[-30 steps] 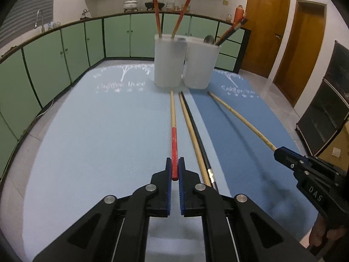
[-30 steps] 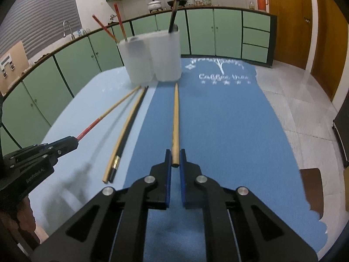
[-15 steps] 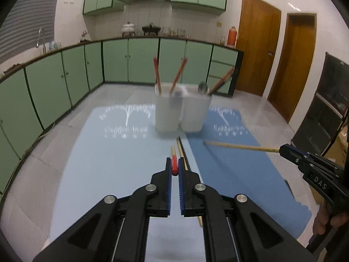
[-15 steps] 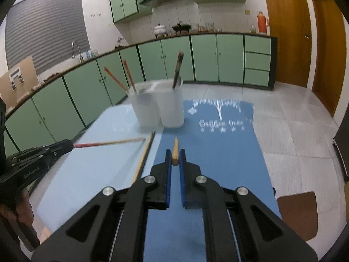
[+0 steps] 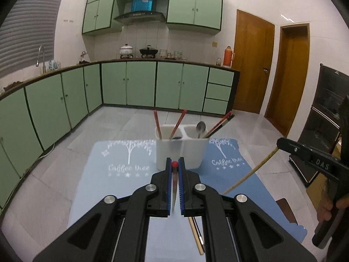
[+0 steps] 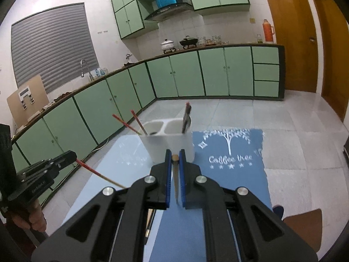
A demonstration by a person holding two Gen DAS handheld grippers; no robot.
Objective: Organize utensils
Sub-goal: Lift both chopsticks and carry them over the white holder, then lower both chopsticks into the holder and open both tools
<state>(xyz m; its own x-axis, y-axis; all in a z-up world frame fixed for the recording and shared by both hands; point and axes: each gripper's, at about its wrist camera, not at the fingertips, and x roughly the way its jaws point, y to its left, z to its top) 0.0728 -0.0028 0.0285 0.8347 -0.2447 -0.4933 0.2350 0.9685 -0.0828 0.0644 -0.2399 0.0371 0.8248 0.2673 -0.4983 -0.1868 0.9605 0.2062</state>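
While the red-tipped chopstick [image 5: 174, 175] sits clamped in the left tool [image 5: 174, 163], the right tool [image 6: 175, 155] grips a plain bamboo chopstick [image 6: 175, 174] — both raised above the blue mats [image 5: 122, 170], short of the white two-compartment holder [image 5: 181, 148] holding other utensils.

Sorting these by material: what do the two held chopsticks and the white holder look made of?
Red-tipped chopstick: seemingly bamboo or wood, tan shaft, glossy red-lacquered end. Plain chopstick: unpainted tan bamboo or wood, matte. White holder: probably plastic, translucent, milky walls.
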